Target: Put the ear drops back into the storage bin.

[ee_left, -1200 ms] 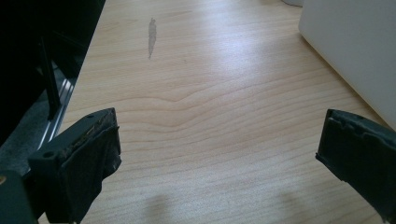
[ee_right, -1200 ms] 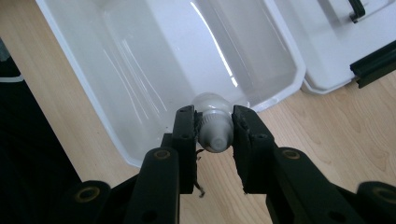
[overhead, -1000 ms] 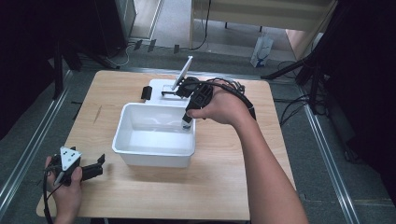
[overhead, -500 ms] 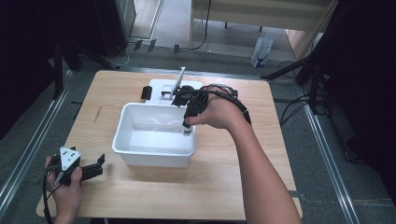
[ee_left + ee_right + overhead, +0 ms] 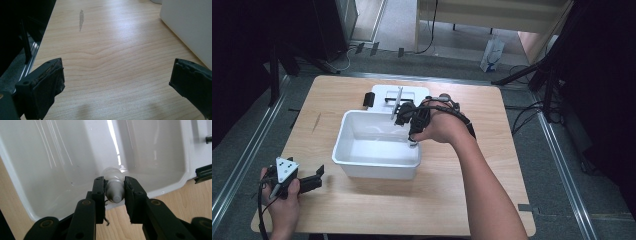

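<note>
The right gripper [image 5: 114, 192], clamped on a small white bottle [image 5: 113, 183], has dipped over the near rim of the white tub [image 5: 343, 131], likely to drop it in. The left gripper [image 5: 314, 177] rests agape on the worktop [image 5: 492, 150].

The wooden table [image 5: 472, 200] bears a thin grey smear [image 5: 316, 122] near its left edge, which the left gripper view also shows [image 5: 81, 17]. At the middle of the far edge lies a flat white board [image 5: 412, 92], with a small black block [image 5: 369, 99] touching its left side. Beyond the far right corner a white paper bag [image 5: 493, 54] stands on the grey floor. A metal rail [image 5: 242, 165] runs along the floor by the left edge, and another [image 5: 562, 165] by the right edge, with dark cables [image 5: 524, 117] near it.
</note>
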